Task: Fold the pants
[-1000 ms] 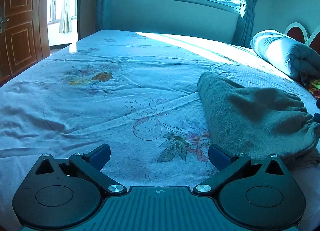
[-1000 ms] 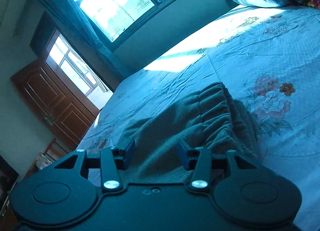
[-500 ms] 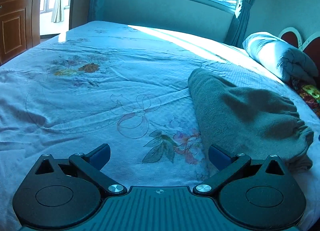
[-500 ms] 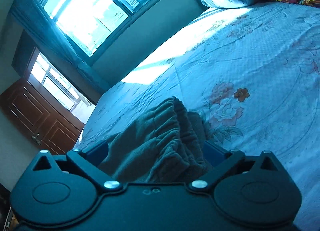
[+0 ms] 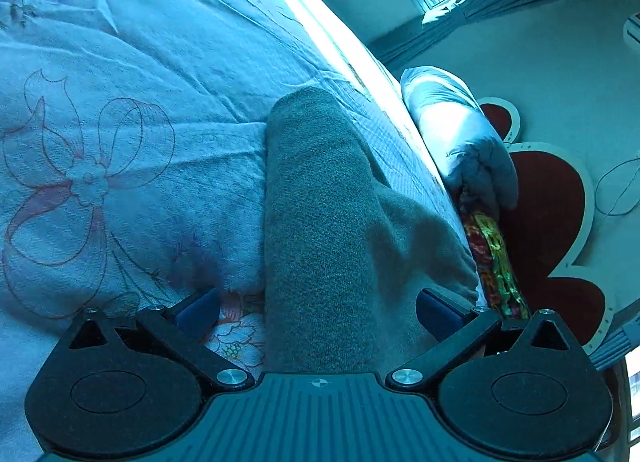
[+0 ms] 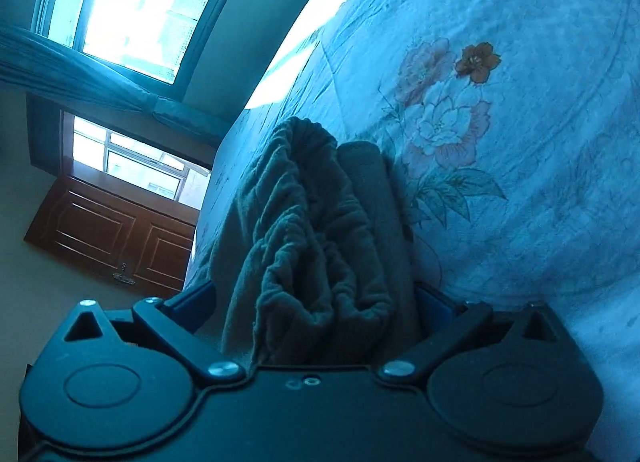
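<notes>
The grey-green pants (image 5: 320,202) lie folded into a long thick strip on the flowered bedsheet (image 5: 120,142). My left gripper (image 5: 318,314) is open wide and straddles the near end of the strip, its fingers on either side of the cloth. In the right wrist view the gathered elastic waistband of the pants (image 6: 304,222) bunches up between the fingers of my right gripper (image 6: 316,302). That gripper is open wide too. Its right pad sits close against the fabric and its left pad stands apart from it.
A rolled pale quilt (image 5: 460,134) and a bright patterned cloth (image 5: 496,262) lie by the red headboard (image 5: 552,202). Flowered sheet (image 6: 520,142) spreads out beside the pants. A wooden door (image 6: 112,234) and a window (image 6: 140,10) are beyond the bed.
Both grippers have come down onto the pants and rolled. The left one swung right until it straddled the strip. The right jaws widened from narrow to wide around the waistband.
</notes>
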Motion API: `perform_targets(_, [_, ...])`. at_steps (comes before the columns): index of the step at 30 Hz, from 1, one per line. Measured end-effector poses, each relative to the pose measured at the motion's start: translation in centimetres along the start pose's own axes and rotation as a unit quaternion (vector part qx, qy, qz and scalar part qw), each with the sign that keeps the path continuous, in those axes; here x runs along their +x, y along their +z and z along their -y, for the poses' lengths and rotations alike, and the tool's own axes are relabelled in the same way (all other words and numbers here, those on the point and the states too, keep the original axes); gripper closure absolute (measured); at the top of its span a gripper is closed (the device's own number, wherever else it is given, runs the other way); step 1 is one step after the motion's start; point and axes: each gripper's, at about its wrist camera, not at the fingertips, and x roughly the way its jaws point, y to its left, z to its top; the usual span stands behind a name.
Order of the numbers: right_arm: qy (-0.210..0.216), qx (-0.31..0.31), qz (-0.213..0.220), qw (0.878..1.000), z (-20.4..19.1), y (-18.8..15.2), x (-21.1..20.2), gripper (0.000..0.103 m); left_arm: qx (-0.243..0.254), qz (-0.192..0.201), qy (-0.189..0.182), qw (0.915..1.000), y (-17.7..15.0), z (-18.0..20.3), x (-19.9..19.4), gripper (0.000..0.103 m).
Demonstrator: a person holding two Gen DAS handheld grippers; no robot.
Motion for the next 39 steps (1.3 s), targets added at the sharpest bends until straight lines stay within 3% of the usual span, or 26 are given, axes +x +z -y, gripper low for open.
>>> perform_targets(4, [-0.004,-0.003,-0.016,1.000,-0.2,1.0,1.7,0.017,-0.021,-0.004,-0.026,0.9994,0.7,0.0,1.9,0.000])
perform_targets(5, [-0.001,0.001,-0.022,1.000,-0.1,1.2,2.0,0.023,-0.027,-0.002,-0.032,0.9991,0.8,0.0,2.3,0.015])
perform_targets(6, [-0.004,0.002,-0.029,1.000,0.0,1.4,2.4,0.049,-0.038,-0.011,-0.040,0.9984,0.8,-0.2,3.0,0.037])
perform_targets(7, [0.003,0.003,-0.038,0.999,0.1,1.6,2.7,0.057,-0.053,-0.019,-0.030,0.9980,0.7,-0.6,3.5,0.063])
perform_targets(9, [0.016,-0.012,-0.045,0.999,-0.2,2.1,2.7,0.062,-0.051,-0.007,-0.043,0.9977,0.2,-1.0,4.0,0.066])
perform_targets(11, [0.037,-0.034,-0.039,0.998,-1.3,2.5,2.1,0.063,-0.073,0.011,-0.077,0.9943,0.0,-1.4,3.3,0.075])
perform_targets(13, [0.055,-0.061,-0.037,0.996,-3.0,3.4,2.0,0.064,-0.066,0.029,-0.107,0.9917,0.4,-1.0,2.4,0.076])
perform_targets(17, [0.090,-0.099,-0.039,0.990,-7.0,6.5,4.1,0.064,-0.041,0.067,-0.117,0.9900,3.8,0.6,1.3,0.076])
perform_targets(21, [0.111,-0.099,-0.042,0.988,-9.7,11.4,9.3,0.064,-0.026,0.100,-0.111,0.9884,9.3,0.7,1.1,0.076])
perform_targets(25, [0.081,-0.084,-0.043,0.992,-8.4,14.6,15.2,0.058,-0.037,0.088,-0.085,0.9918,14.3,-1.8,4.3,0.075])
perform_targets(26, [0.049,-0.090,-0.048,0.994,-7.2,14.7,16.7,0.052,-0.043,0.078,-0.073,0.9934,14.8,-2.9,5.4,0.068])
perform_targets(27, [-0.007,-0.089,-0.050,0.995,-5.7,14.6,17.8,0.036,-0.057,0.071,-0.034,0.9953,15.0,-4.4,6.6,0.057])
perform_targets(28, [-0.034,-0.085,-0.051,0.995,-4.7,14.4,18.3,0.043,-0.059,0.065,0.009,0.9960,14.7,-5.4,7.5,0.039])
perform_targets(31, [-0.020,-0.116,-0.031,0.993,-4.5,13.4,16.7,0.037,-0.013,0.078,0.004,0.9968,13.5,-5.0,7.2,0.038])
perform_targets(34, [-0.020,-0.178,0.020,0.984,-6.8,12.5,13.7,0.028,0.016,0.105,0.014,0.9942,12.8,-3.3,5.1,0.019])
perform_targets(35, [-0.014,-0.185,0.025,0.982,-7.3,12.2,13.3,0.024,0.042,0.116,0.033,0.9918,12.7,-2.3,4.5,0.011])
perform_targets(36, [-0.013,-0.189,0.018,0.982,-7.9,12.0,13.2,0.016,0.071,0.125,0.054,0.9881,12.8,-1.5,3.8,0.009])
perform_targets(37, [-0.034,-0.200,0.006,0.979,-8.4,11.6,13.9,0.014,0.096,0.130,0.085,0.9832,12.9,-0.7,3.9,0.007])
perform_targets(38, [-0.066,-0.219,-0.008,0.973,-8.7,11.2,14.9,0.014,0.120,0.129,0.135,0.9750,12.7,0.1,4.2,0.006])
perform_targets(39, [-0.116,-0.243,-0.029,0.963,-8.6,10.8,16.3,0.013,0.151,0.109,0.207,0.9604,12.6,0.7,5.7,0.006])
